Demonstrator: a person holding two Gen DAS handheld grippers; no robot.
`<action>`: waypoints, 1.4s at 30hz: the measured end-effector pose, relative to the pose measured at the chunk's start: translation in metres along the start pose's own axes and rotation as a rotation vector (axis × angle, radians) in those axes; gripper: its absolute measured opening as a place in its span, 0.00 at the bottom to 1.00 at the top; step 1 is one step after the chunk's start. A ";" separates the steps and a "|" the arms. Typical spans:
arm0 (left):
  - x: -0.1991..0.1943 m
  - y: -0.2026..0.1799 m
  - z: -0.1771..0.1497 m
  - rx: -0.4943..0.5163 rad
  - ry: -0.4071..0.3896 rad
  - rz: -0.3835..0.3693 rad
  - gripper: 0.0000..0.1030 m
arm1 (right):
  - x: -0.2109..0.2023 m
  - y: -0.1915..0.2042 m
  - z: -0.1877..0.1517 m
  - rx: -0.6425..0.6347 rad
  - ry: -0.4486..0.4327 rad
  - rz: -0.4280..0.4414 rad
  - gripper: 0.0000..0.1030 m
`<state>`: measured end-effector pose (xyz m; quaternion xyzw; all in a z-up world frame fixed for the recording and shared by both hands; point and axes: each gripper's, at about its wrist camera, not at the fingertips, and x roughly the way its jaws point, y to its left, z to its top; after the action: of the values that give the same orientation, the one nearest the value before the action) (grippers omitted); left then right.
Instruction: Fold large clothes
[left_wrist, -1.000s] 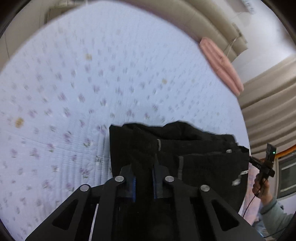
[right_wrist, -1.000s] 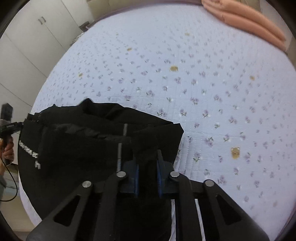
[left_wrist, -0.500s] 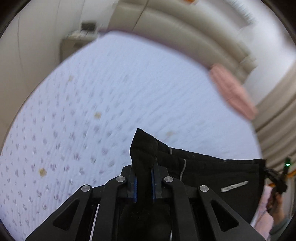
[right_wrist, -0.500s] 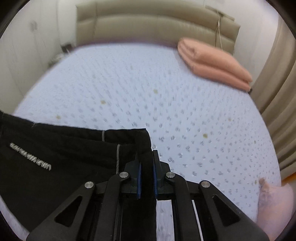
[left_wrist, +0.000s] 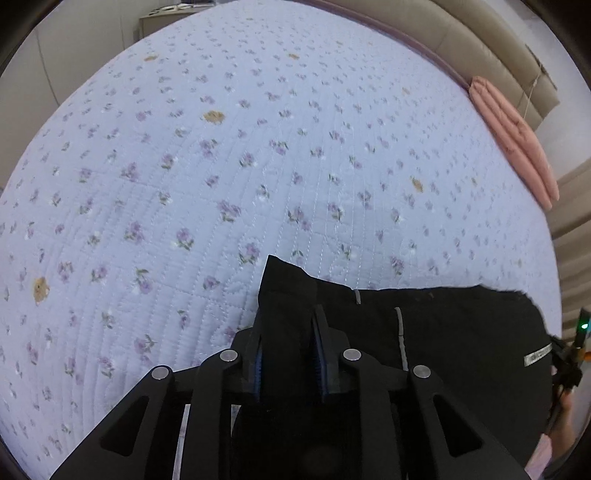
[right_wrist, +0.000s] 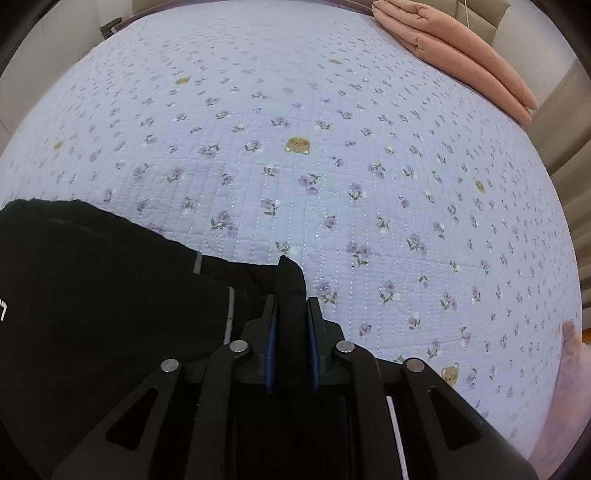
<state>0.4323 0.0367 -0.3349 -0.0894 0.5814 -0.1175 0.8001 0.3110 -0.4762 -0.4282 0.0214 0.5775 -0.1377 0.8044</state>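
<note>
Left wrist view: left gripper (left_wrist: 287, 325) and right gripper (right_wrist: 291, 314), jaws just easing apart, each straddle a corner of the black garment (left_wrist: 443, 332), laying it flat on the quilted bed (left_wrist: 258, 166)

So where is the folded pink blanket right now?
The folded pink blanket lies at the bed's far edge by the beige headboard, upper right in both wrist views, well away from the black garment.
</note>
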 end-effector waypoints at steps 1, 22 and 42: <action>-0.011 0.005 0.001 -0.014 -0.012 -0.004 0.28 | -0.002 -0.006 0.001 0.027 0.010 0.001 0.32; -0.154 -0.104 -0.143 0.228 -0.182 -0.065 0.39 | -0.178 0.070 -0.105 0.006 -0.092 0.294 0.50; -0.085 -0.141 -0.182 0.270 -0.076 0.025 0.40 | -0.133 0.114 -0.130 0.010 -0.060 0.263 0.53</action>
<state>0.2215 -0.0748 -0.2738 0.0219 0.5309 -0.1810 0.8276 0.1793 -0.3154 -0.3612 0.0969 0.5447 -0.0343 0.8323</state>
